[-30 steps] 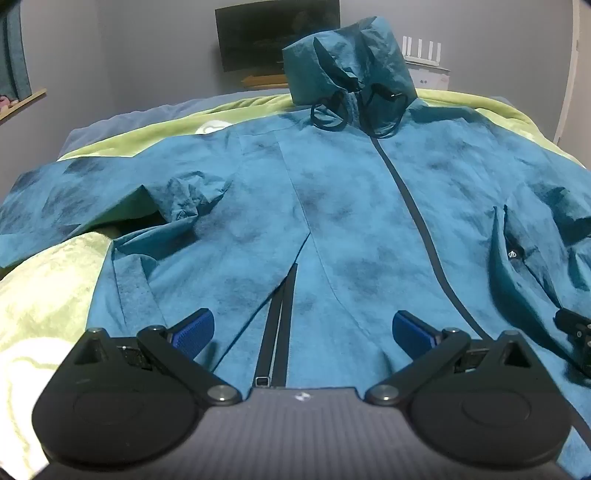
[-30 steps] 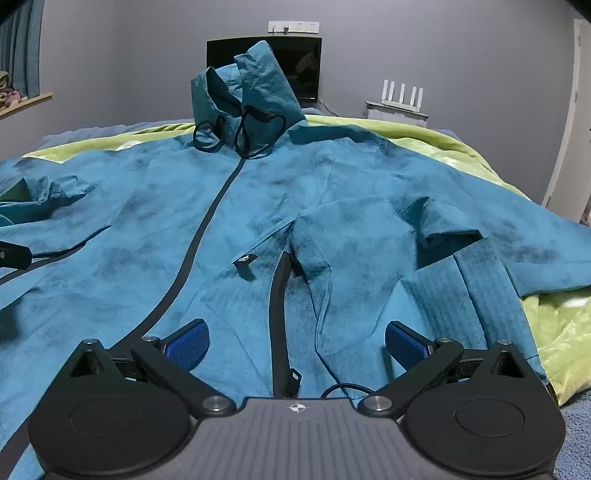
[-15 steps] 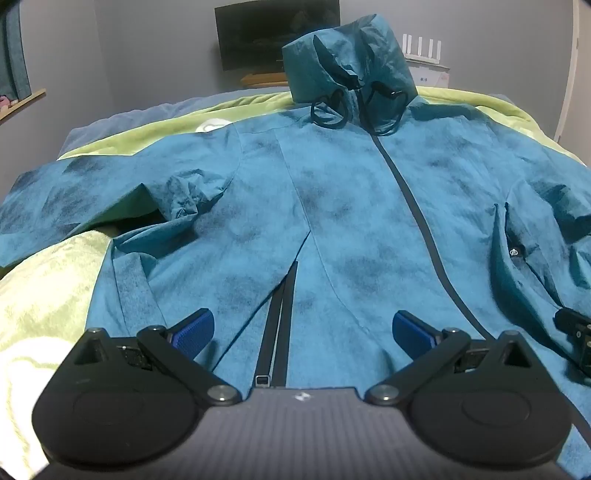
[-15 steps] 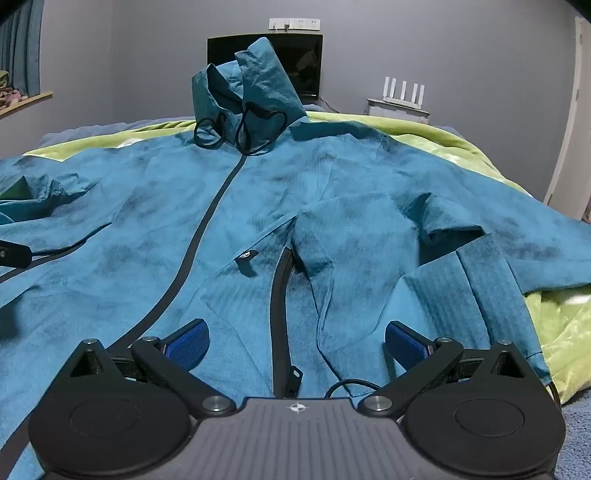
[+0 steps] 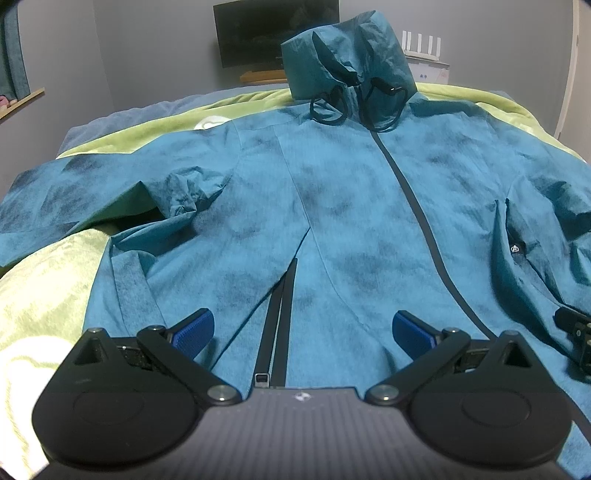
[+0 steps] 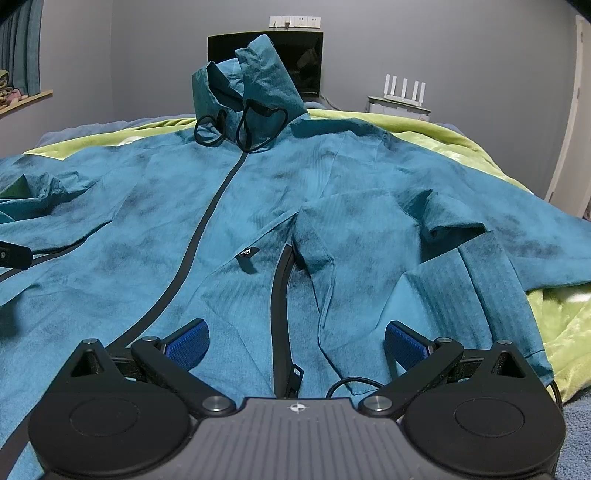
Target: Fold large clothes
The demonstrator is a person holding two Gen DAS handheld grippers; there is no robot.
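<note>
A large teal hooded jacket (image 5: 351, 206) lies front up and zipped on a green blanket, hood (image 5: 347, 55) standing at the far end, sleeves spread to both sides. It also fills the right wrist view (image 6: 221, 221). My left gripper (image 5: 303, 332) is open and empty, low over the hem by the left pocket zipper (image 5: 277, 325). My right gripper (image 6: 295, 343) is open and empty over the hem by the right pocket zipper (image 6: 279, 306). The right gripper's tip shows at the left view's right edge (image 5: 576, 332).
The green blanket (image 5: 44, 295) covers a bed (image 6: 576, 435) with a blue-grey sheet. A dark screen (image 5: 251, 33) and a white router (image 6: 404, 88) stand at the far grey wall. A window sill with curtain (image 6: 22, 59) is at the left.
Both views have shifted only slightly; the grippers hover almost still over the hem, jaws open as before. The jacket has not moved.
</note>
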